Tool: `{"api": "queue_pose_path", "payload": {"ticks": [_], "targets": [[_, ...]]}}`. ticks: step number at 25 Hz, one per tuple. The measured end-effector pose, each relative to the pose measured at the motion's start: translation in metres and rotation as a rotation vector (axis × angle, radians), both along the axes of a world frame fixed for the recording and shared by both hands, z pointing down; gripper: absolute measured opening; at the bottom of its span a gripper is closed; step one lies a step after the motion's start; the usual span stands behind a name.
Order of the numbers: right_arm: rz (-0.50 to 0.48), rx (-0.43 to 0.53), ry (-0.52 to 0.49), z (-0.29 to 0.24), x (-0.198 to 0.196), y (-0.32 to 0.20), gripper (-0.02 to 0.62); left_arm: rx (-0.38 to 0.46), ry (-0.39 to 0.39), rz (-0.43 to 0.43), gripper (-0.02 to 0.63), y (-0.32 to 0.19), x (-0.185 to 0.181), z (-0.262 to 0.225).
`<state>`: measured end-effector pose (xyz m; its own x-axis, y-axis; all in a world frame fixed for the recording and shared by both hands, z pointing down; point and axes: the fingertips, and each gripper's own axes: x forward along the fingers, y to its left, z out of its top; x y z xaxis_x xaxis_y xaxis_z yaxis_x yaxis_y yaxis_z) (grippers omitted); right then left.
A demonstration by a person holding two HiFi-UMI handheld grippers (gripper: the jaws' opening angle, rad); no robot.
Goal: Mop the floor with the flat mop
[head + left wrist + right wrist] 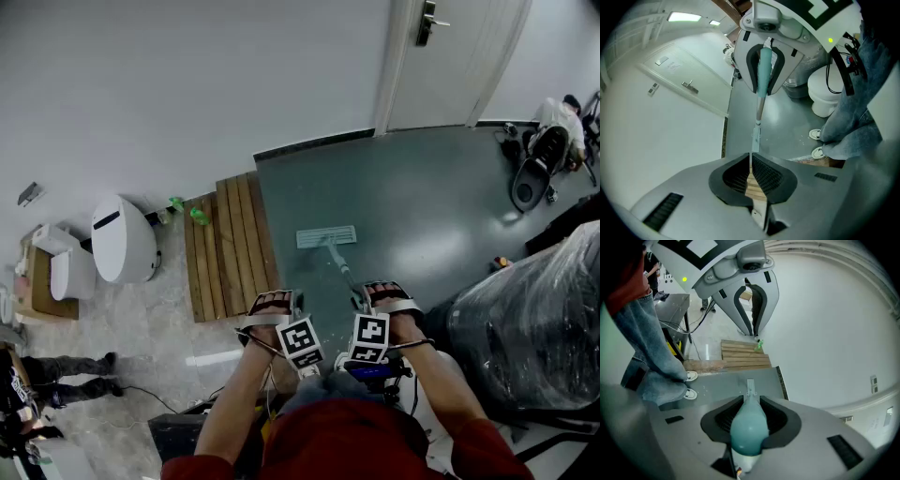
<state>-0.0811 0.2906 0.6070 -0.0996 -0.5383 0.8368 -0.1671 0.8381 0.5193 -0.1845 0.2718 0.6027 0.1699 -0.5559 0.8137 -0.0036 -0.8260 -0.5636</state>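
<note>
**Figure.** Mopping stroke, with the mop reaching ahead of the operator. The flat mop [326, 236] rests with its pale rectangular head flat on the grey floor [422, 206]. The head is near the right edge of the wooden slat platform [225, 246] and apart from the dark skirting at the wall. Its shaft slopes back toward the operator.

The right claw [751, 400] is closed around the teal grip [749, 427] at the shaft's upper end and carries the mop alone. The left claw [750, 158] has its tips together, with only a narrow wedge of gap behind them and nothing between its pads. It sits beside the right claw, off the shaft.

**Technique (judgement).**
- A single hold at the very end gives little control over the head's angle. The stroke would likely go better with the left claw on the bare shaft lower down and the upper hold acting as a pivot.
- Light pressure should hold the head flat rather than on one edge.
- Work in straight, overlapping lanes.
- Stop short of the platform edge, where the head could catch.
- Steer clear of the plastic-wrapped bulk [539, 314] at the right.
</note>
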Motion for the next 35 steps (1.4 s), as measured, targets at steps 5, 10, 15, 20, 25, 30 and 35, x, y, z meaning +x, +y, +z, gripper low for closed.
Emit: {"api": "queue_pose_path", "payload": {"ticks": [5, 10, 15, 20, 25, 30, 35], "targets": [[0.013, 0.006, -0.005, 0.001, 0.005, 0.001, 0.12, -0.002, 0.001, -0.006, 0.031, -0.002, 0.01, -0.001], [0.011, 0.007, -0.013, 0.001, 0.009, 0.001, 0.12, -0.006, -0.006, -0.01, 0.031, -0.004, 0.012, -0.001], [0.017, 0.008, -0.026, 0.001, 0.014, -0.001, 0.12, -0.013, -0.007, -0.019, 0.031, -0.001, 0.016, 0.002], [0.026, 0.025, -0.028, 0.012, 0.017, 0.013, 0.12, -0.027, -0.016, -0.022, 0.031, 0.005, 0.02, 0.008], [0.028, 0.057, -0.013, 0.03, 0.03, 0.011, 0.12, -0.036, -0.016, -0.037, 0.031, 0.005, 0.026, 0.011], [0.015, 0.065, -0.007, 0.038, 0.044, -0.007, 0.12, -0.044, -0.032, -0.068, 0.031, 0.0, 0.031, 0.012], [-0.004, 0.07, -0.003, 0.04, 0.06, -0.027, 0.12, -0.034, -0.036, -0.099, 0.031, -0.009, 0.041, 0.012]]}}
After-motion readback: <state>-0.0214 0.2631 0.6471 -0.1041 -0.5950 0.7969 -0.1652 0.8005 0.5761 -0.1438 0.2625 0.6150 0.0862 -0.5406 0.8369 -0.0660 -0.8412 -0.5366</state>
